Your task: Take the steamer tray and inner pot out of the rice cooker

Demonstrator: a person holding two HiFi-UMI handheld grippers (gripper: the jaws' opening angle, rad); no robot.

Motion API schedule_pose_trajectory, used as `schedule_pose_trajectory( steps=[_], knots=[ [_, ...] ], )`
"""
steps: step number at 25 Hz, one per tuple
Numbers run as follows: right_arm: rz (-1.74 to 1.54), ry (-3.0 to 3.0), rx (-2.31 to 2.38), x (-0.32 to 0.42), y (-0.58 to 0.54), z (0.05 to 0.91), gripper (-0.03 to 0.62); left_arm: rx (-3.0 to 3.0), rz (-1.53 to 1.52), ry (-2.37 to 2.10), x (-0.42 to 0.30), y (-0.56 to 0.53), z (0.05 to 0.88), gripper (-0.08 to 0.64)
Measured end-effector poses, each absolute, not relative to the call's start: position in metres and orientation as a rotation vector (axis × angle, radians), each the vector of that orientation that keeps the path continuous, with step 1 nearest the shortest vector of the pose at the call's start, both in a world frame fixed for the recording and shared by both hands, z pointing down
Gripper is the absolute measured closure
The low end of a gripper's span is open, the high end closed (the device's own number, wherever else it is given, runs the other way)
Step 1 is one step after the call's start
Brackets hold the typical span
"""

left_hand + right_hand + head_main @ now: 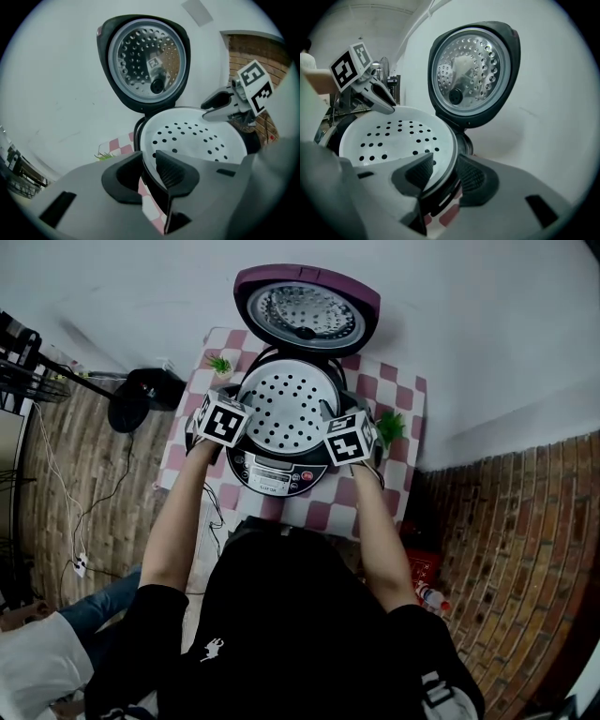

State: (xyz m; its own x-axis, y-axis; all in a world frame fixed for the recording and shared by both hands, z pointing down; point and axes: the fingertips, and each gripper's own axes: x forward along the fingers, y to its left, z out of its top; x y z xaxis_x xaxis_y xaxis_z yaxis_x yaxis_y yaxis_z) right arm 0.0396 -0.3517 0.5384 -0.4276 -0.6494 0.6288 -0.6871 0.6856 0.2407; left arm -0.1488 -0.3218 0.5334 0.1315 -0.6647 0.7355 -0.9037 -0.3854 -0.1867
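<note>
Steamer tray point(286, 413), seated in open rice cooker point(281, 476), lies between the tongs: left gripper point(149, 161) clamped on its left rim, right gripper point(440, 165) on its right.

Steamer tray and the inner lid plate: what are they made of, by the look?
Steamer tray: probably plastic, possibly coated metal; matte white, punched holes, no glints. Inner lid plate: metal, bare and polished; silvery, dimpled, and it shows reflections in both gripper views.
</note>
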Motion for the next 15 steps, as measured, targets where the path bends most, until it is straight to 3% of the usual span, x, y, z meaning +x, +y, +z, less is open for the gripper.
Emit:
schedule_pose_trajectory(
  steps=[15],
  knots=[
    [0.183,-2.394,0.933,0.024,-0.358,0.524,0.413,2.302,0.823,-1.686,-0.139,-0.326,0.453,0.525]
  ],
)
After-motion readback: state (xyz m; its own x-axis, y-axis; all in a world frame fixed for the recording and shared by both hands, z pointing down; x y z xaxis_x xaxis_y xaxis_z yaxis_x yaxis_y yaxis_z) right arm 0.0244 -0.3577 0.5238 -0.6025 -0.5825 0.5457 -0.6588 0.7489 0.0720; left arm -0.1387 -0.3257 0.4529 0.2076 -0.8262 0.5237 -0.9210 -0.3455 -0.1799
